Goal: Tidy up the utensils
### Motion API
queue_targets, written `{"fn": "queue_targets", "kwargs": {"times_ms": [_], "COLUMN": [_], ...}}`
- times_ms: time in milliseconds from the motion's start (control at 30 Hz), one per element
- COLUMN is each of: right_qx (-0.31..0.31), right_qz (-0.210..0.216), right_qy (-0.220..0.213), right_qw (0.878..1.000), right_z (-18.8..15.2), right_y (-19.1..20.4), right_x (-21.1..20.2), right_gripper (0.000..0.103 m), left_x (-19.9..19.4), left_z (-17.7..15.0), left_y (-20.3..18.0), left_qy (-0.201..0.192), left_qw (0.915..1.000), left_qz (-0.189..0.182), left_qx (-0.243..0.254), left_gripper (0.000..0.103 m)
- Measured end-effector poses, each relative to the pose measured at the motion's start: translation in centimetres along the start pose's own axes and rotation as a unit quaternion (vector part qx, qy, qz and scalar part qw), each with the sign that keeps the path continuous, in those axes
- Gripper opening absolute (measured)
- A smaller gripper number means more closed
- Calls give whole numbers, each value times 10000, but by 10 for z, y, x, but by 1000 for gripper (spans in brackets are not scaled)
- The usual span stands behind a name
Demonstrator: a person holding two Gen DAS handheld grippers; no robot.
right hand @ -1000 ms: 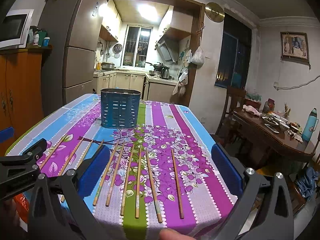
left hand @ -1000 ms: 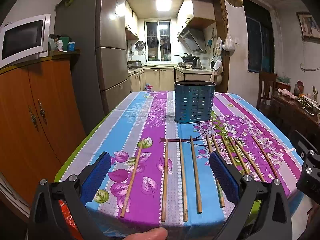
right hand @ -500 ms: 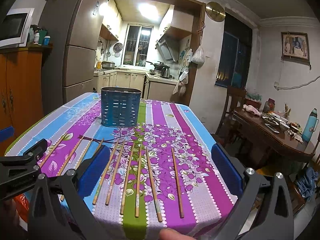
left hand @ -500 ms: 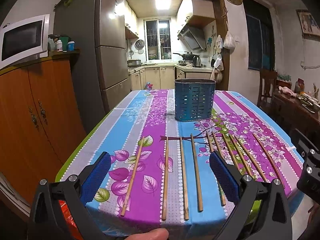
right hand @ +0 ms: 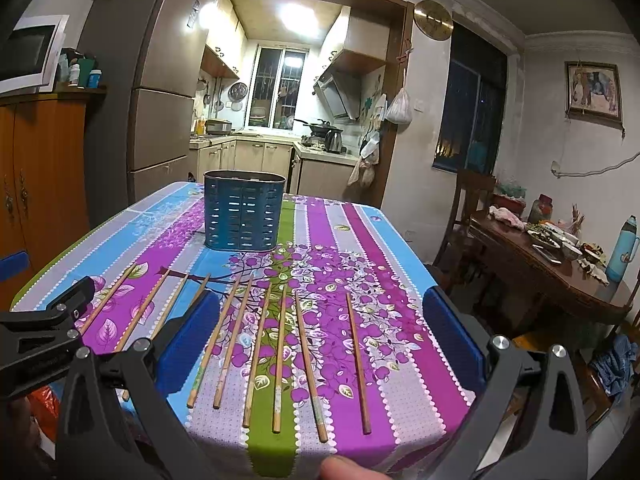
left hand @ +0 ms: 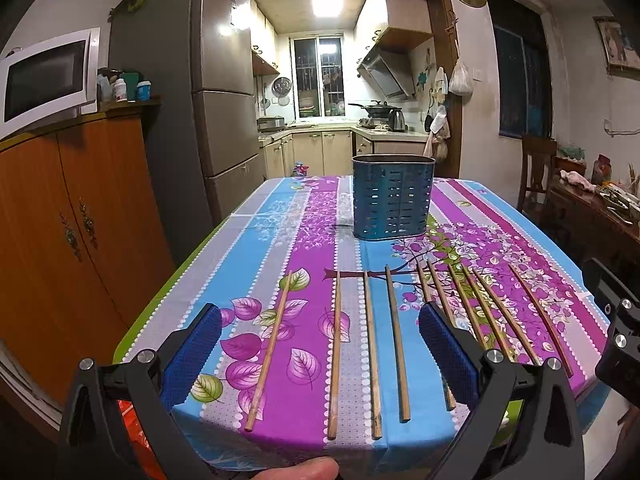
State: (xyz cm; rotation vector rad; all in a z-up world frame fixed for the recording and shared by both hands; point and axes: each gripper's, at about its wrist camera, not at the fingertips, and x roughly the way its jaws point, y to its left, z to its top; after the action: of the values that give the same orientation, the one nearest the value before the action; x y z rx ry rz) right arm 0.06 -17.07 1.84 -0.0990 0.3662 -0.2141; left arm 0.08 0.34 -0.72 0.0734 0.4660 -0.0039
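Several wooden chopsticks [left hand: 370, 352] lie in a row across the near end of the table, also in the right wrist view [right hand: 280, 356]. A blue perforated utensil holder [left hand: 393, 203] stands upright beyond them near the table's middle, also in the right wrist view [right hand: 243, 216]. My left gripper [left hand: 320, 354] is open and empty, held at the near edge over the left chopsticks. My right gripper [right hand: 320, 342] is open and empty over the right chopsticks. Each gripper's edge shows in the other's view.
The table has a striped floral cloth [left hand: 304, 240]. An orange cabinet [left hand: 68, 216] with a microwave and a grey fridge [left hand: 208, 100] stand to the left. A dark wooden table [right hand: 560, 276] with dishes and a chair [right hand: 472, 204] stand to the right.
Both grippers have stayed open and nearly still; the left view has shifted very slightly.
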Motion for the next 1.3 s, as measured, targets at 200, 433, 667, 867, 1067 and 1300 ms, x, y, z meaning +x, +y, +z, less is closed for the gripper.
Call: {"fn": "queue_targets", "kwargs": {"times_ms": [200, 433, 667, 867, 1067, 1300], "right_qx": [201, 268, 195, 169, 128, 135], "right_qz": [63, 39, 2, 37, 62, 62], "right_qy": [7, -27, -1, 17, 58, 70], "right_qw": [9998, 9996, 9998, 9998, 9999, 9999], "right_z": [1, 2, 3, 3, 1, 1], "right_y": [-8, -11, -8, -5, -3, -2], "right_x": [1, 1, 4, 6, 8, 8], "right_gripper": [98, 98, 98, 98, 98, 98], "left_x": [0, 1, 3, 5, 7, 9], "left_z": [-1, 0, 0, 0, -1, -2], "left_y": [1, 0, -1, 0, 1, 0], "left_qy": [36, 54, 67, 100, 138, 167], "left_qw": [10000, 9999, 9998, 9998, 9997, 9996], "left_qz": [78, 137, 144, 162, 174, 171], "left_qx": [37, 83, 121, 103, 103, 116], "left_gripper": [98, 98, 98, 98, 98, 98]}}
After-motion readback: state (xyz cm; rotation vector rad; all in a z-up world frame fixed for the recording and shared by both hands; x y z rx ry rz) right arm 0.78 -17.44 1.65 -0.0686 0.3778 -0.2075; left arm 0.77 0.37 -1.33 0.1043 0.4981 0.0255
